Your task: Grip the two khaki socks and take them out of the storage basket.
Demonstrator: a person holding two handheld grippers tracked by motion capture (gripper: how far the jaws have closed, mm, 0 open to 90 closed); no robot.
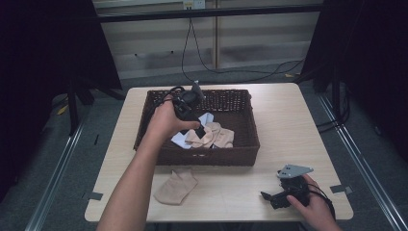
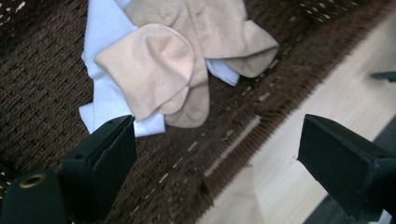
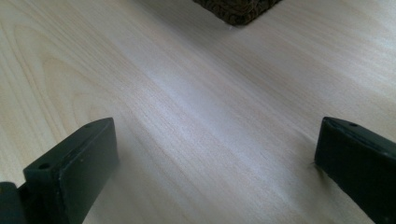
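left gripper: jaws wide, empty | beige socks: in basket, just beyond jaws

Beige socks lie crumpled in a loose heap inside a dark brown woven basket, overlapping one another atop a white sock spread flat on the basket floor. One more beige sock lies limp and slightly folded on the pale wooden surface, just beside the basket's near wall.
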